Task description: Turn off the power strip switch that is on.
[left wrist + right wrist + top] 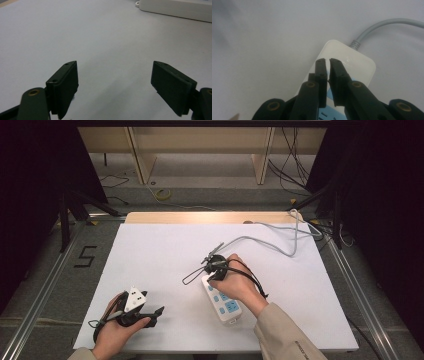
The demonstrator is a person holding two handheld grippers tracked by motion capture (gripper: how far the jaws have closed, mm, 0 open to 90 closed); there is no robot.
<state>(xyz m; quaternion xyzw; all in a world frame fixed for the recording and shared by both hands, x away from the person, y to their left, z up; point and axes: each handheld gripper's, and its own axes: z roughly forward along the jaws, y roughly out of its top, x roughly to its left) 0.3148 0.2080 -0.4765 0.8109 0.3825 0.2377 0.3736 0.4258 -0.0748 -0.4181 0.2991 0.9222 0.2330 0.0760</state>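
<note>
Right hand-held gripper, jaws together, over power strip cable-end edge.

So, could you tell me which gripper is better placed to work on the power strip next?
Probably the right gripper: its nearly closed jaws sit directly over the power strip. The left gripper rests apart from it, jaws open.

The right hand-held gripper is hovering over the cord end of a white power strip, its 2 black jaws nearly closed with a thin gap between them. A grey cable is leaving the strip's end, curving across the white surface.
</note>
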